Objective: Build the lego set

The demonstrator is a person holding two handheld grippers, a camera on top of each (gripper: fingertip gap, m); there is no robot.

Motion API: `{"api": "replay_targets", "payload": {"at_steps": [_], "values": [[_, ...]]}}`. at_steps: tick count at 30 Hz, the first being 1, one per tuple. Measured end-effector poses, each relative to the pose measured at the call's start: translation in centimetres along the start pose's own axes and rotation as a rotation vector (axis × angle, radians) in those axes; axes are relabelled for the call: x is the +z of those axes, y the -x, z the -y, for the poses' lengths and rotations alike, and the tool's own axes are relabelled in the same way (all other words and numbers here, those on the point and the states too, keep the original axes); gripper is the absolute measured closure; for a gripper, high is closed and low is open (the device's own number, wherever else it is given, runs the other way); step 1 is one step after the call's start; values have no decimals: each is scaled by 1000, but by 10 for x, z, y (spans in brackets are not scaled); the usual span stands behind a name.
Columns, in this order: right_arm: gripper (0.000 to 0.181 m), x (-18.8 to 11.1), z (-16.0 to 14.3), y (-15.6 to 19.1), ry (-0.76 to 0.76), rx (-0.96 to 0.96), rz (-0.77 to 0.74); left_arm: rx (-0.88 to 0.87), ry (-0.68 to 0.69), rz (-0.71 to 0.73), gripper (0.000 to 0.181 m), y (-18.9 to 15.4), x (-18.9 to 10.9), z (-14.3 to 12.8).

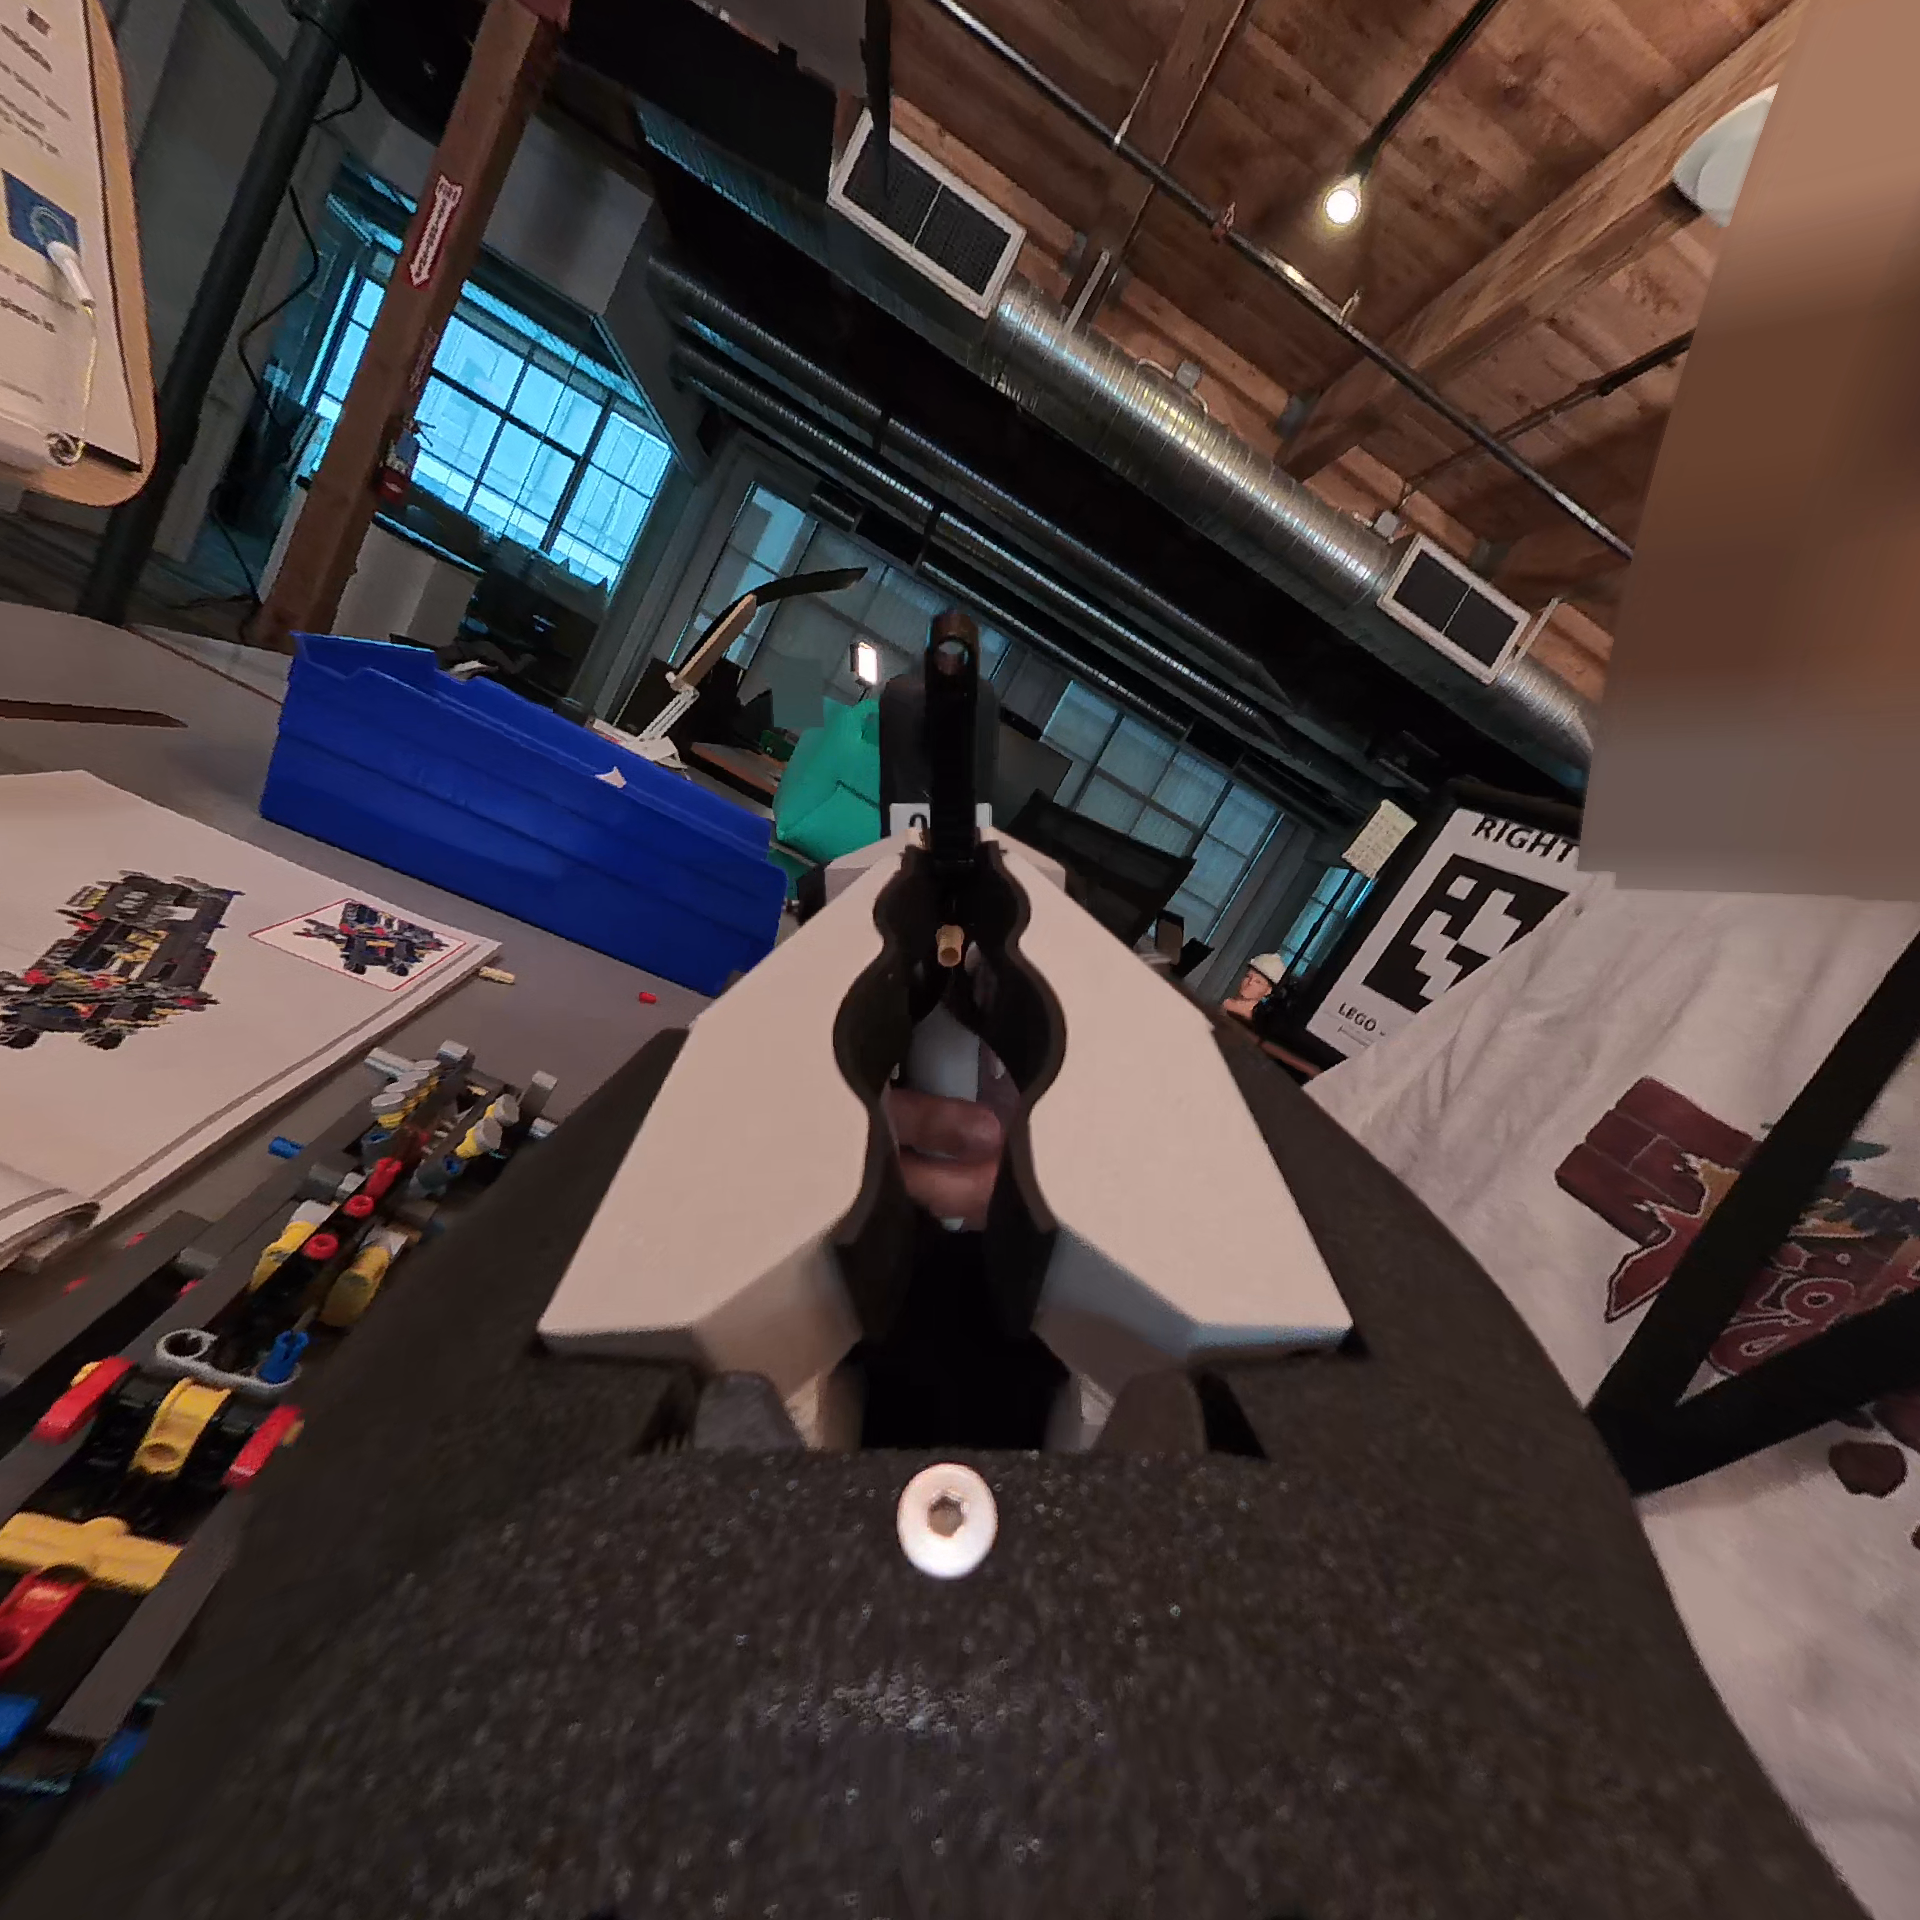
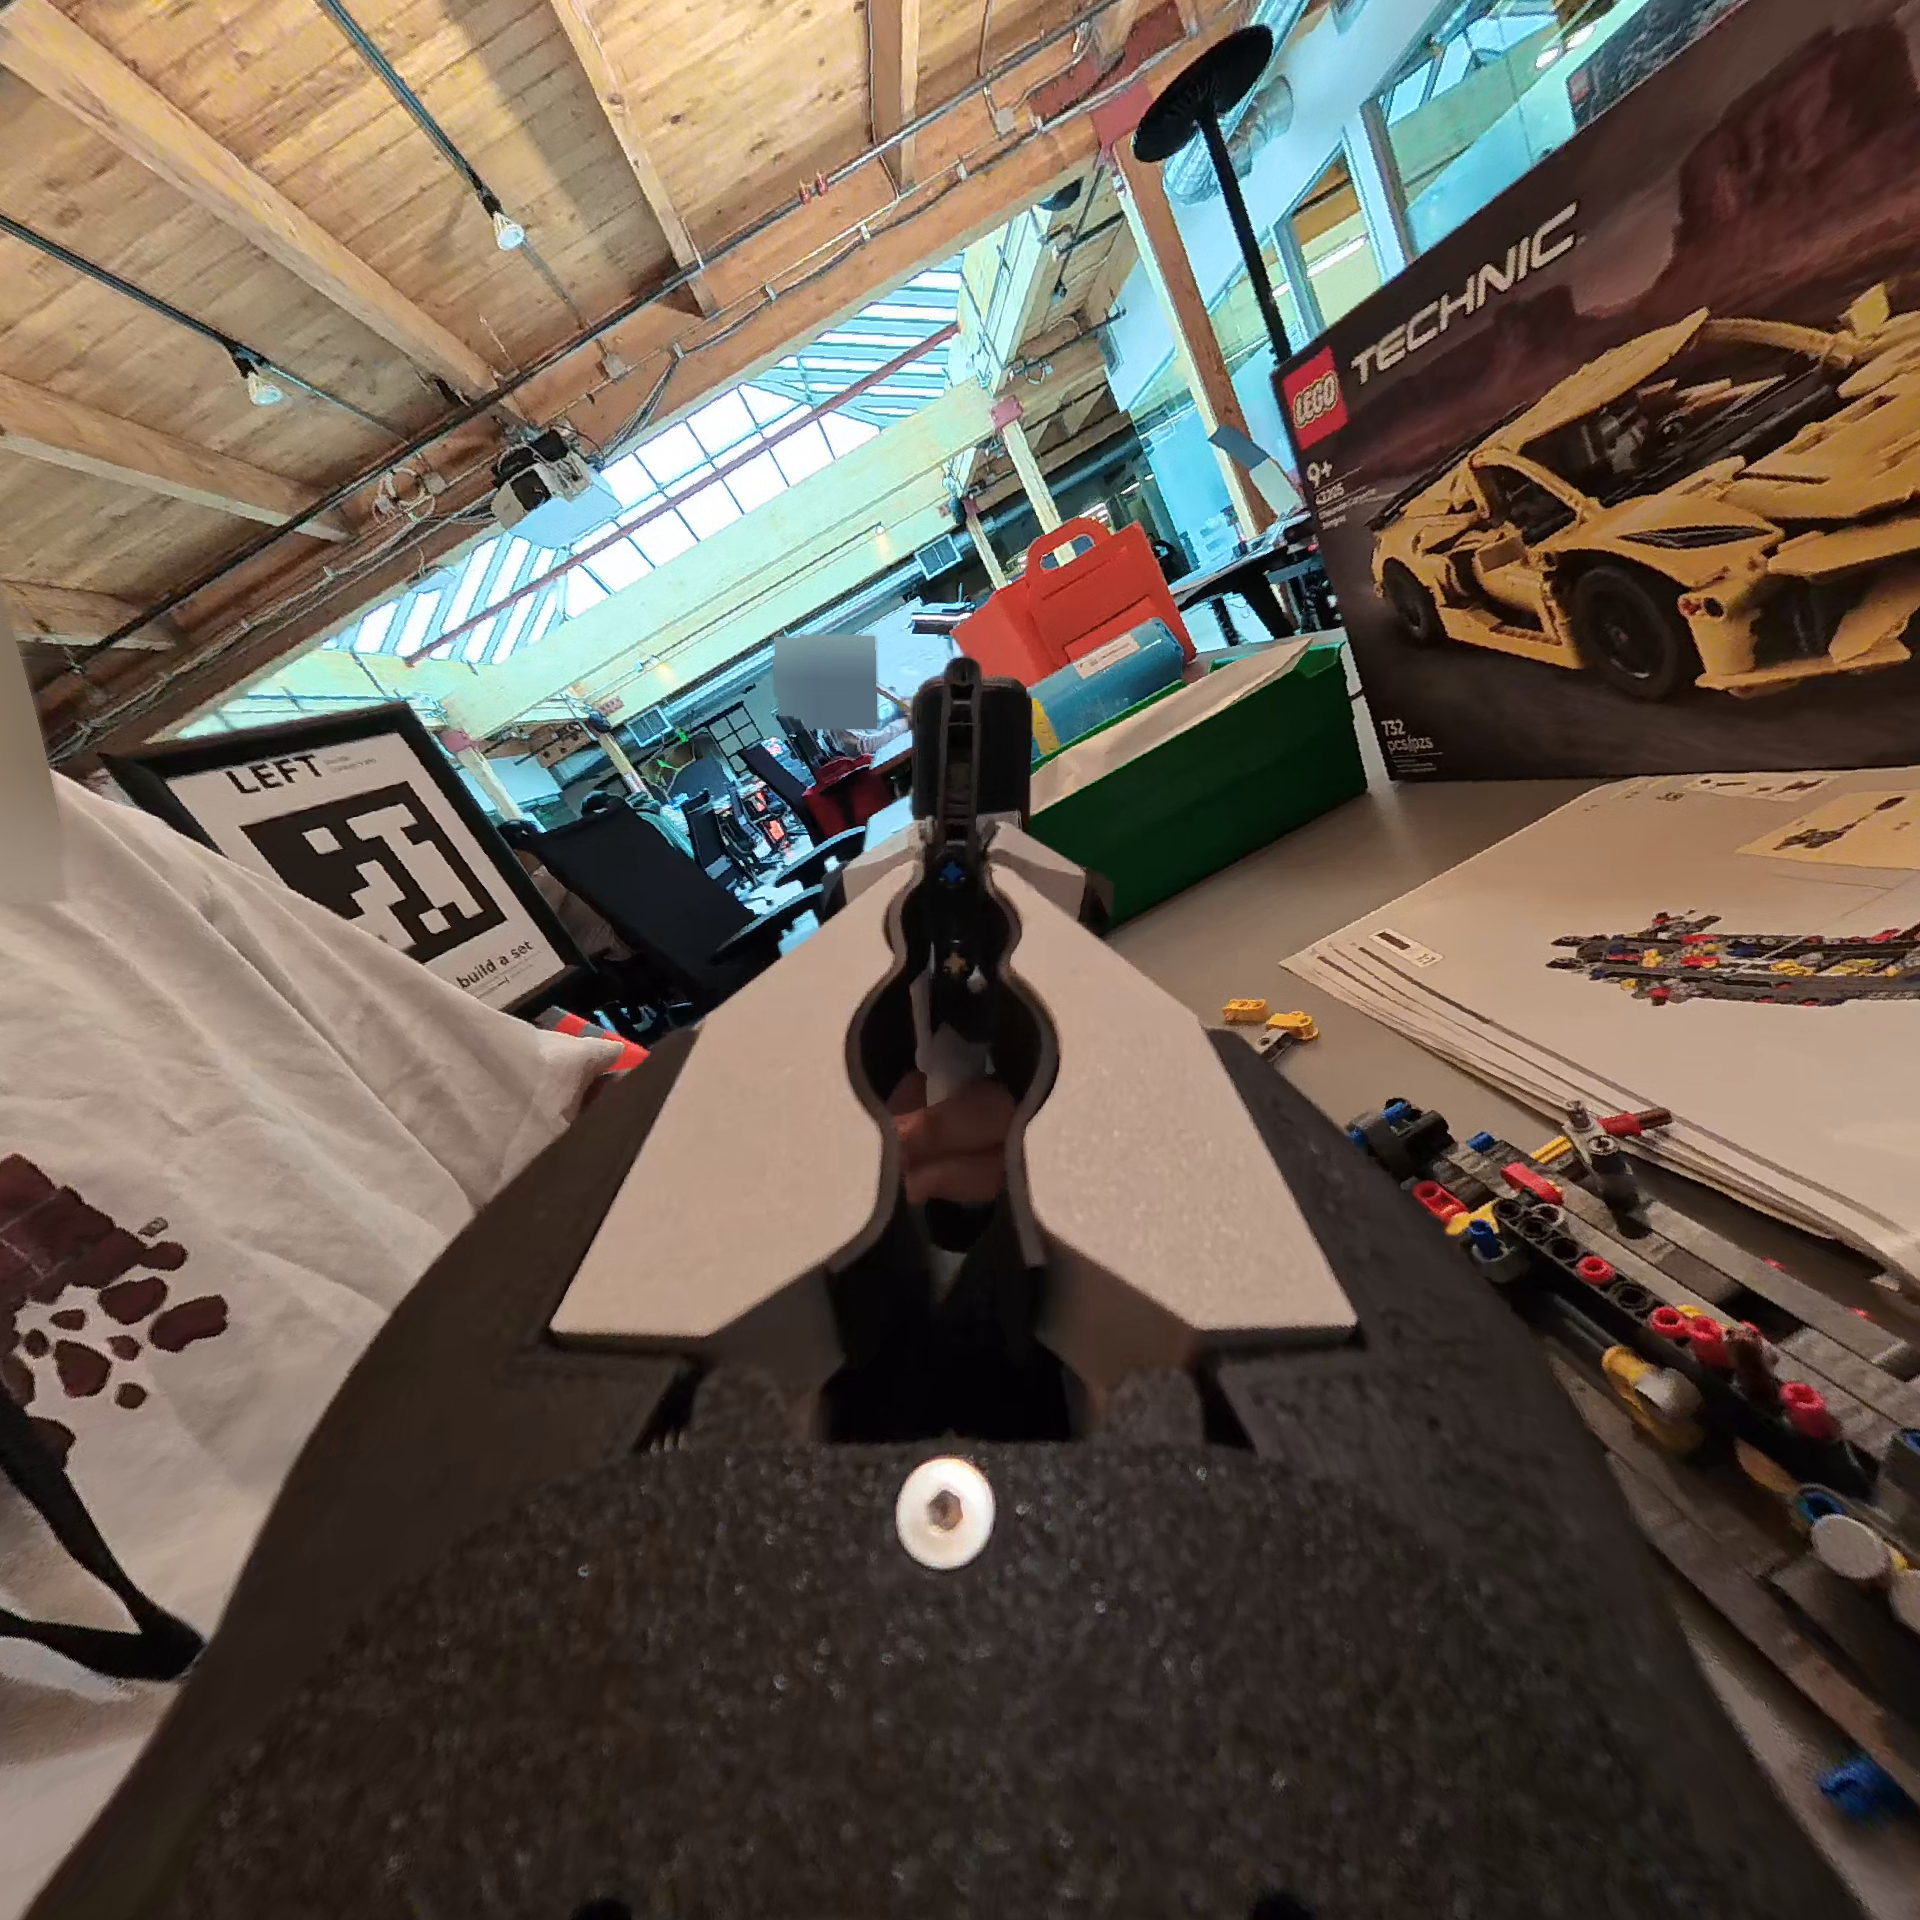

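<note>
My left gripper (image 1: 948, 868) is shut on an upright black lego beam (image 1: 951, 727) that carries a tan pin (image 1: 948, 948). My right gripper (image 2: 951, 847) is shut on a black lego beam (image 2: 954, 748) with a blue pin (image 2: 948, 876) and a pale pin (image 2: 975, 977). The two grippers face each other, raised above the table. I cannot tell whether they hold one shared part. A hand shows through the gap behind each pair of jaws. The half-built black chassis with red, yellow and blue pins lies on the table in the left wrist view (image 1: 208, 1382) and in the right wrist view (image 2: 1621, 1278).
Open instruction booklets (image 1: 208, 987) (image 2: 1662, 966) lie beside the chassis. A blue bin (image 1: 499, 800), a green bin (image 2: 1195, 790) and the set's box (image 2: 1621, 468) stand at the back. Loose yellow parts (image 2: 1268, 1013) lie on the table. A person in a white shirt (image 2: 208, 1039) is close. The grippers are tip to tip, or close to it.
</note>
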State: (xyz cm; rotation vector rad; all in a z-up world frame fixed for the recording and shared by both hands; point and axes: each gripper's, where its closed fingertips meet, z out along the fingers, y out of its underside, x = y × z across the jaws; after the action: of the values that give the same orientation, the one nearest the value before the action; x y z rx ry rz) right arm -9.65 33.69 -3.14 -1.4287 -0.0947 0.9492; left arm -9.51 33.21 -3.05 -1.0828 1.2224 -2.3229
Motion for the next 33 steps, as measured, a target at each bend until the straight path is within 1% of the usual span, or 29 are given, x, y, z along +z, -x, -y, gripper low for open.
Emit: {"api": "replay_targets", "payload": {"at_steps": [7, 12, 14, 16, 19, 21, 23, 26, 27, 30, 33], "values": [[175, 5, 5, 1, 36, -245, -144, -176, -110, -90, 174, -2, -1, 9], [175, 7, 5, 9, 102, -169, -102, -129, -78, -127, 175, -11, 0, 11], [174, 7, 5, 13, 110, -106, -73, -111, -73, -141, 175, -15, 0, 11], [174, 7, 6, 15, 100, -24, -43, -80, -63, -140, 174, -17, 0, 12], [174, 8, 8, 14, 70, 22, -67, -40, -67, -117, 175, -15, 1, 14], [174, 9, 9, 15, 46, 85, -54, -15, -82, -110, 175, -16, 1, 15], [175, 10, 10, 15, 3, 125, -39, -21, -104, -105, 174, -16, 2, 17], [175, 10, 11, 11, -60, 94, -65, -58, -132, -93, 174, -12, 2, 18], [175, 11, 11, 11, -72, 113, -59, -76, -144, -98, 174, -12, 2, 19], [175, 13, 7, 9, -57, 162, -54, -105, -156, -98, 175, -10, 0, 20], [175, 13, 9, 9, -54, 143, -66, -115, -145, -97, 174, -10, 1, 20]]}}
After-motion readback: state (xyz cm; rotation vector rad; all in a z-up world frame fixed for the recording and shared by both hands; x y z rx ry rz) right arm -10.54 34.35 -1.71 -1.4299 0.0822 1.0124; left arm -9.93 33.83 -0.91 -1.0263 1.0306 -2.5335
